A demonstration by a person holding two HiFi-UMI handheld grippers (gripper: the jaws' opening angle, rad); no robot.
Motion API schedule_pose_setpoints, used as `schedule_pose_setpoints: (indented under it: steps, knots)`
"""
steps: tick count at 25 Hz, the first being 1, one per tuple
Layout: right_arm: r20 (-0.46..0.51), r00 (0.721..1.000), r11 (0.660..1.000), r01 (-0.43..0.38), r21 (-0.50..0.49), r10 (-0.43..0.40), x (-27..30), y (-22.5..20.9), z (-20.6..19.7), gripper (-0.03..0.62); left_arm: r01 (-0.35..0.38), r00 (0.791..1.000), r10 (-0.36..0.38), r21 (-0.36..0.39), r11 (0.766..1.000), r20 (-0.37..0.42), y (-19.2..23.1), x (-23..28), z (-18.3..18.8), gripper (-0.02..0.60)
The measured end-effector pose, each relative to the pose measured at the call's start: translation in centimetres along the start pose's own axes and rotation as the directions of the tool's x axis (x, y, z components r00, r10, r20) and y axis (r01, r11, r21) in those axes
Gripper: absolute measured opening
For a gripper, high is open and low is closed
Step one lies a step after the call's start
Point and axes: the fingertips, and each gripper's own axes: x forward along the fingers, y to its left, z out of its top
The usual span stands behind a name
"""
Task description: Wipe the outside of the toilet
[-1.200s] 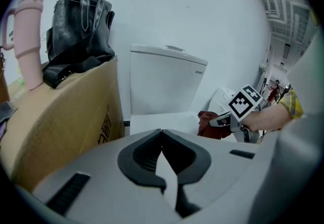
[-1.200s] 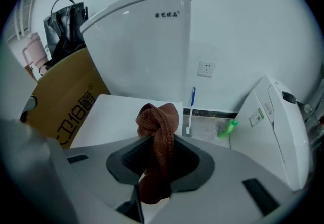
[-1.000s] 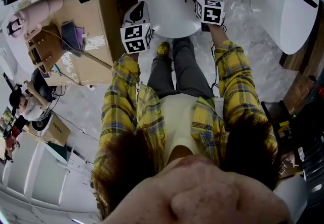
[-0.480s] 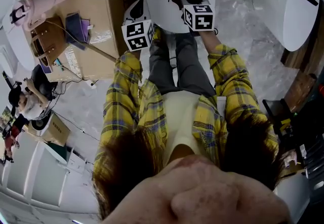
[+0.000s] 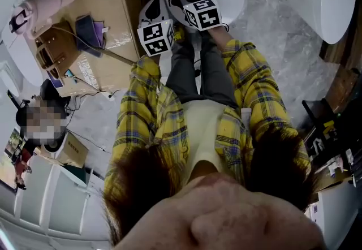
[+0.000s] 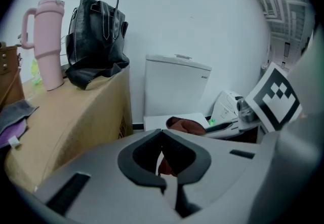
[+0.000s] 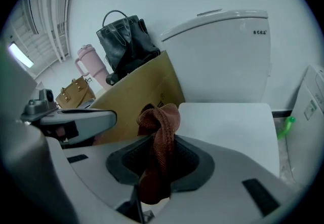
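The right gripper (image 7: 158,159) is clamping a bunched brown cloth (image 7: 161,116) just short of the toilet (image 7: 228,126) at centre frame. The left gripper (image 6: 169,164) is holding its jaws together, empty. In my judgement the cloth is risking slipping free once wiping pressure drags it.

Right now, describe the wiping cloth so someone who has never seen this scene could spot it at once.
Find the white toilet with its closed lid. Close by the lid, the right tool pinches a cloth. It is the only rust-brown, ribbed fabric against all that white.
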Motion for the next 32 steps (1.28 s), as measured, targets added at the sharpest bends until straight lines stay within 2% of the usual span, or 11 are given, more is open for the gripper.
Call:
schedule_pose_setpoints:
  steps: [4, 12, 17, 22, 32]
  knots:
    - [-0.039, 0.999, 1.0, -0.002, 0.011, 0.003, 2.1, -0.3, -1.0, 0.117, 0.0, 1.0, 0.0, -0.023, 1.0, 0.0, 0.5, 0.6, 0.1, 0.008]
    - [-0.181, 0.984, 0.997, 0.023, 0.074, -0.01, 5.5, -2.2, -3.0, 0.117, 0.003, 1.0, -0.004, -0.048, 0.999, -0.017, 0.7, 1.4, -0.5, 0.008]
    - [-0.237, 0.97, 0.994, 0.074, 0.075, -0.054, 6.4, -4.4, -3.5, 0.117, 0.002, 0.999, -0.004, -0.051, 0.999, -0.04, 0.8, 2.0, -1.3, 0.008]
    - [-0.273, 0.955, 0.986, 0.144, 0.078, -0.118, 5.8, -7.4, -4.5, 0.117, 0.006, 0.998, -0.009, -0.058, 0.998, -0.057, 0.9, 2.6, -1.6, 0.008]
    - [-0.288, 0.937, 0.97, 0.229, 0.086, -0.196, 2.1, -13.7, -6.0, 0.117, 0.054, 0.995, -0.056, -0.016, 0.998, -0.084, -1.8, 3.8, -1.8, 0.008]
